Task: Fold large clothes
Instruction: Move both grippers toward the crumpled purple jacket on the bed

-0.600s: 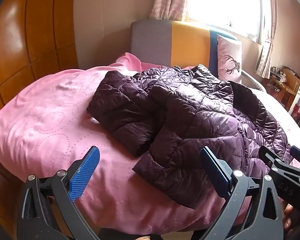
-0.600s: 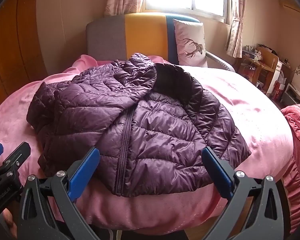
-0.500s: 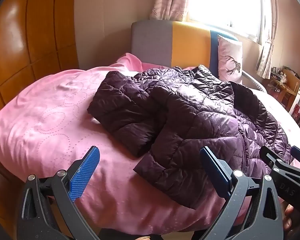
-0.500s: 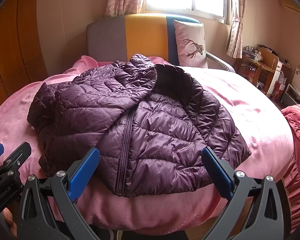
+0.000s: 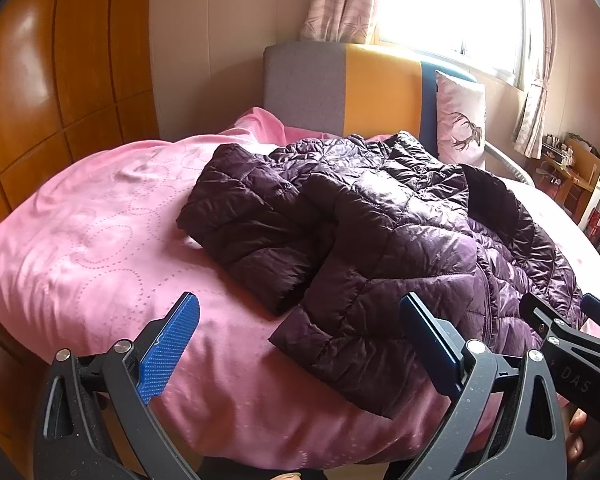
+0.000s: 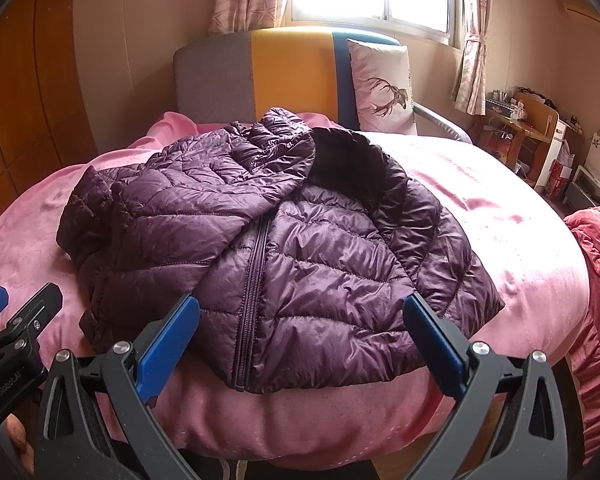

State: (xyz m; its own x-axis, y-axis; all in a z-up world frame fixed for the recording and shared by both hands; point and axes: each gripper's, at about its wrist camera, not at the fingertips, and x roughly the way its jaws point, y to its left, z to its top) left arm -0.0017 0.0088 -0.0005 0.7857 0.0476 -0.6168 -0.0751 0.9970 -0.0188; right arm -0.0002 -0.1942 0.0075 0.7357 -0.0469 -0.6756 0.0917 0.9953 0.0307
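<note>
A dark purple quilted puffer jacket point(image 6: 284, 256) lies crumpled on the pink bed cover point(image 6: 500, 200), zip front up, hem at the near edge, one sleeve bunched to the left. It also shows in the left wrist view point(image 5: 380, 248). My left gripper point(image 5: 300, 344) is open and empty, just short of the jacket's near left hem corner. My right gripper point(image 6: 300, 344) is open and empty, in front of the hem by the zip. Each gripper shows at the edge of the other's view.
A grey, yellow and blue headboard point(image 6: 276, 76) and a deer-print pillow point(image 6: 384, 88) stand behind the bed. Wooden wardrobe panels point(image 5: 52, 80) are on the left. A cluttered desk point(image 6: 532, 136) and a red ruffled blanket point(image 6: 596, 272) are on the right.
Both grippers have edged slightly toward the jacket; it sits a little lower and larger in view. Both stay open.
</note>
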